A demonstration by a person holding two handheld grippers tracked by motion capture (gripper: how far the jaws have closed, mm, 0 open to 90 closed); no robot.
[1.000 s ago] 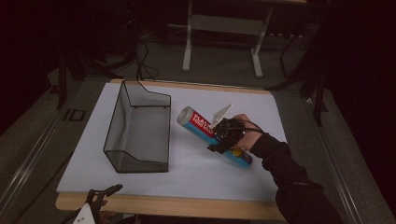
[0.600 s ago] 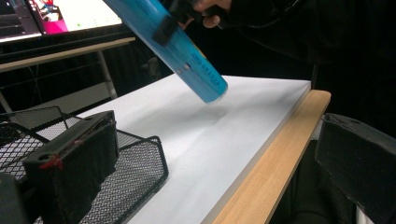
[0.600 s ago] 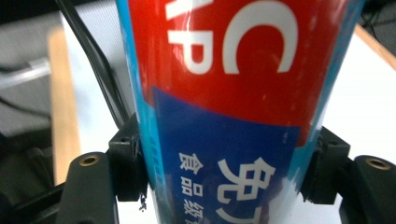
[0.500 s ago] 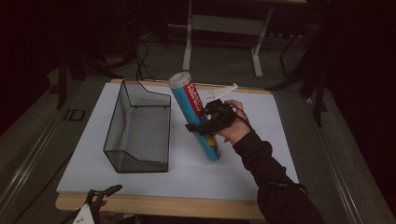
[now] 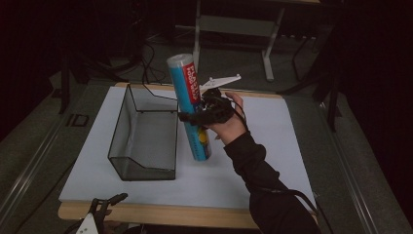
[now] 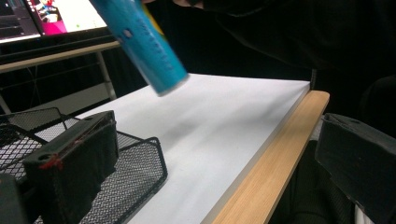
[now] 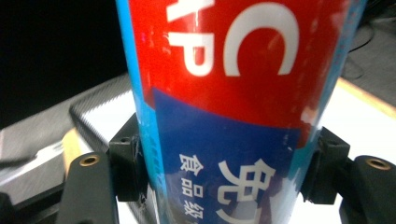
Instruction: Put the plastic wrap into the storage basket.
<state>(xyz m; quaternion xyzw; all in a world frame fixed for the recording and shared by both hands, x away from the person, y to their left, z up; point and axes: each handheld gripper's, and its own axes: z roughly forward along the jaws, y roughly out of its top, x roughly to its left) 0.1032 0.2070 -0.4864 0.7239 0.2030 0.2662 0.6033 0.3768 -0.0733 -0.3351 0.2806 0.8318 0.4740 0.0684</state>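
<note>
The right gripper pinches the tall blue-and-red cardboard tube mid-body, tilted toward eleven o'clock, probably to clear the black wire-mesh basket; the left gripper waits spread.

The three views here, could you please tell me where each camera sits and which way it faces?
High view: above the near table edge, facing forward and down; shows right hand, sleeve, left gripper.
Left gripper view: low at the near edge, facing across the table; own jaws show.
Right gripper view: along its jaws, clamped on the tube.
All share the tube and mesh basket.
</note>
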